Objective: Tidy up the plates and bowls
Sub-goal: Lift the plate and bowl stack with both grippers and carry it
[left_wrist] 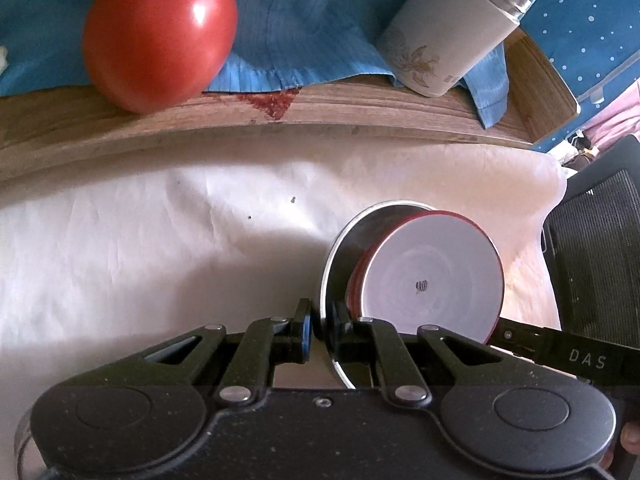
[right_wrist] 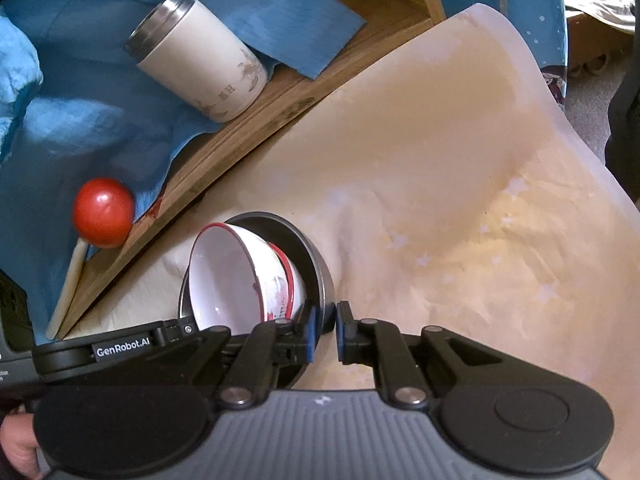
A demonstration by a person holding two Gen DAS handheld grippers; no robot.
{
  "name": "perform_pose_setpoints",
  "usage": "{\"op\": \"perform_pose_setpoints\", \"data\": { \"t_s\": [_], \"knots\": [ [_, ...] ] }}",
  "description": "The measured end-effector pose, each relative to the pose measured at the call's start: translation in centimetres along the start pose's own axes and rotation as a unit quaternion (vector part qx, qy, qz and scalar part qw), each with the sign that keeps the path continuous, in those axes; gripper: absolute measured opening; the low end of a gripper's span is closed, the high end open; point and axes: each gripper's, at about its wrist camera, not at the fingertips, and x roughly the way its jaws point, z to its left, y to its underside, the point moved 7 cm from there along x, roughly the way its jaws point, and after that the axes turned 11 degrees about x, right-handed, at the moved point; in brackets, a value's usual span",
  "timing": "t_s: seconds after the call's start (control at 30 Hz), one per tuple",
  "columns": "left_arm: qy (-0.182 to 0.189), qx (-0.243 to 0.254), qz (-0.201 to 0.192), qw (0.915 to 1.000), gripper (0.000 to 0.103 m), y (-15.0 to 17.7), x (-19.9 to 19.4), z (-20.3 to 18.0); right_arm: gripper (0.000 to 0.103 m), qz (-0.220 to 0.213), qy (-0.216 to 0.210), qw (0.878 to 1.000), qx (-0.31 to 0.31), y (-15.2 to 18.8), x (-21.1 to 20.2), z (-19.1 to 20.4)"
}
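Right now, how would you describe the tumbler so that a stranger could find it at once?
Look at the wooden board that lies beyond the pale sheet, partly covered by a blue cloth. The tumbler lies there on the cloth. Unlike the round red tomato nearby, it is a white cylinder with a metal rim and a golden flower print.

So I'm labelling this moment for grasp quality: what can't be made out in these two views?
- Left wrist view: the metal plate's face, hidden behind the bowls.
- Right wrist view: how many bowls are nested; the rims overlap.
- Right wrist view: the right gripper's contact with the plate rim, hidden by its own fingers.
- Both views: the printing on the tumbler, too small.
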Motion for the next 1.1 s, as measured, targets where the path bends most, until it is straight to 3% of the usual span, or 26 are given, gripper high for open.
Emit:
{"op": "perform_pose_setpoints", "data": {
  "t_s": [0.5,1.1],
  "knots": [
    [0.008,0.008,-0.042,0.9991,0.008,0.7,-4.2,0.0,0.011,-0.039,0.0,0.999,-0.029,1.8,-3.3,2.4],
    [-0.002,-0.043,-0.076,0.9962,0.007,5.1,-10.4,4.4,0.011,-0.034,-0.012,0.996,-0.082,6.6,-4.9,7.6]
  ]
}}
